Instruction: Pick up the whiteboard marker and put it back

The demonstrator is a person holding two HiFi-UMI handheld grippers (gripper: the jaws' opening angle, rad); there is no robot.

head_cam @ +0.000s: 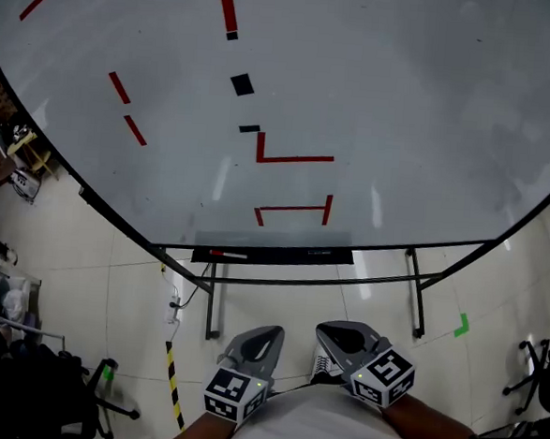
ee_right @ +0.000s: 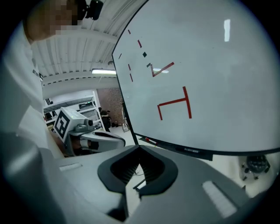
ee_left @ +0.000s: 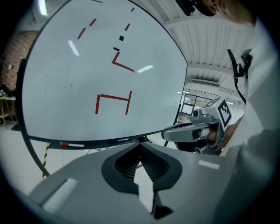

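Note:
The whiteboard marker (head_cam: pixel 227 254), white with a red cap, lies at the left end of the black tray (head_cam: pixel 291 255) under the whiteboard (head_cam: pixel 359 98). It also shows in the left gripper view as the marker (ee_left: pixel 72 144) and in the right gripper view as the marker (ee_right: pixel 150 140). My left gripper (head_cam: pixel 265 333) and right gripper (head_cam: pixel 335 329) hang side by side close to my body, well short of the tray. Both are shut with nothing between the jaws. From the left gripper (ee_left: pixel 140 148) I see the right gripper (ee_left: pixel 192 131) beside it.
The whiteboard carries red lines (head_cam: pixel 296 157) and small black marks. Its black metal stand legs (head_cam: pixel 213 303) reach the tiled floor. A yellow-black striped strip (head_cam: pixel 172 380) runs along the floor, office chairs (head_cam: pixel 103 390) stand left and right, and green tape (head_cam: pixel 461 324) marks the floor.

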